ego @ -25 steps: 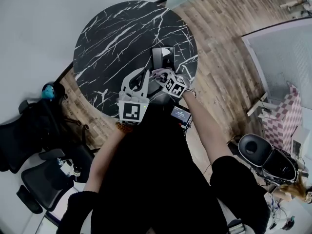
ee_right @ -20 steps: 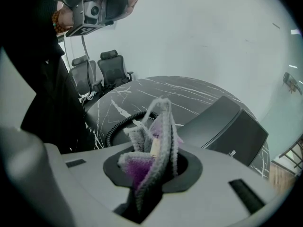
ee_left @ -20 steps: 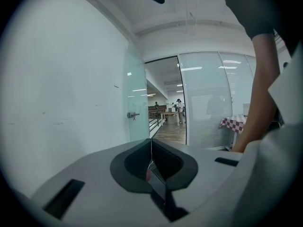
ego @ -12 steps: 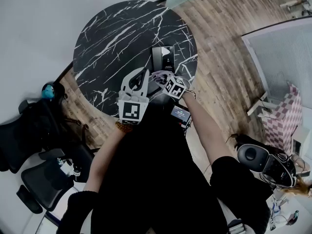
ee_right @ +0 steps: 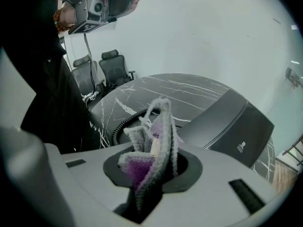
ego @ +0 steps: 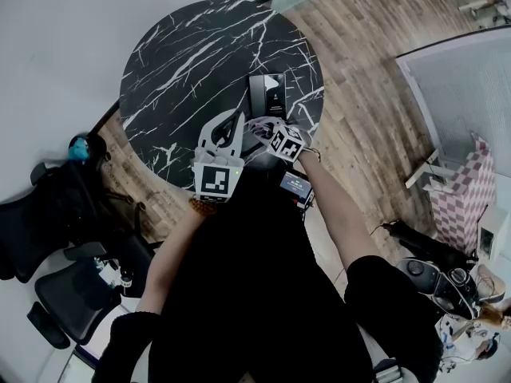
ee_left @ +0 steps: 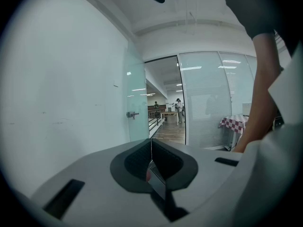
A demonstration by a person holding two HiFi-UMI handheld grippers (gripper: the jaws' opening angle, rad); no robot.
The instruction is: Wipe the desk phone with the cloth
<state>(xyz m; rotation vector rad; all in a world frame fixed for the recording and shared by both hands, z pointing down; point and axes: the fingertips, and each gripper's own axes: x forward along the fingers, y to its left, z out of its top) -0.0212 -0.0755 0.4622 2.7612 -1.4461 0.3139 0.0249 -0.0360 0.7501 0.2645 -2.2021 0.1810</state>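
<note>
Cloth (ee_right: 142, 167) pinched in right gripper (ee_right: 157, 138), desk phone (ee_right: 222, 122) just beyond, perhaps touching

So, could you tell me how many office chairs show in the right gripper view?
2. One chair stands beyond the table, at its left; the second chair stands just right of it. Others may be hidden behind the person.

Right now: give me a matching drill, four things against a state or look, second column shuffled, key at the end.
1 left gripper
2 right gripper
3 desk phone
4 table

a black with white veins
b jaws together, nothing held
c shut on the cloth
d dark grey, sits on the table

Pairs: 1-b, 2-c, 3-d, 4-a
</note>
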